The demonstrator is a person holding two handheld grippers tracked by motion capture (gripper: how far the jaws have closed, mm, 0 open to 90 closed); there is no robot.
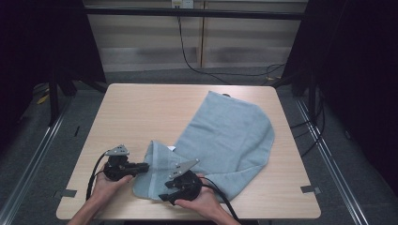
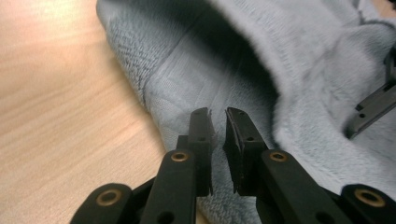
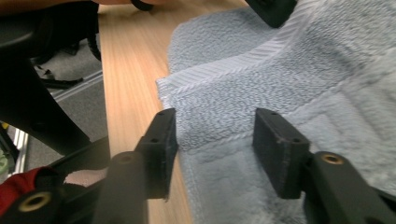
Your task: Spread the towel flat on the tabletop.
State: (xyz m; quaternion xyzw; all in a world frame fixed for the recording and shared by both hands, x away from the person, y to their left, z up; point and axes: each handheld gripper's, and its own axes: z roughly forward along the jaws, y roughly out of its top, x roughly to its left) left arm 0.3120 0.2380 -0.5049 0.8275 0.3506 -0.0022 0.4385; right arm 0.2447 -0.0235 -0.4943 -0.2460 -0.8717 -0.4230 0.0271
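Note:
A light blue-grey towel (image 1: 230, 131) lies slantwise on the wooden table (image 1: 141, 108), its near end folded over. My left gripper (image 1: 146, 165) comes in from the left at the towel's near-left edge. In the left gripper view its jaws (image 2: 218, 113) stand almost together on the towel's (image 2: 303, 70) woven band, and small creases run toward the tips. My right gripper (image 1: 165, 198) sits at the near corner, pointing left. In the right gripper view it (image 3: 212, 116) is open, its jaws straddling the towel's (image 3: 280, 70) hem with cloth between them.
Bare table lies to the left of and beyond the towel. Black cables trail from both grippers toward the near edge. Dark frame posts and floor cables surround the table. The right gripper's black frame (image 2: 373, 105) shows at the right of the left gripper view.

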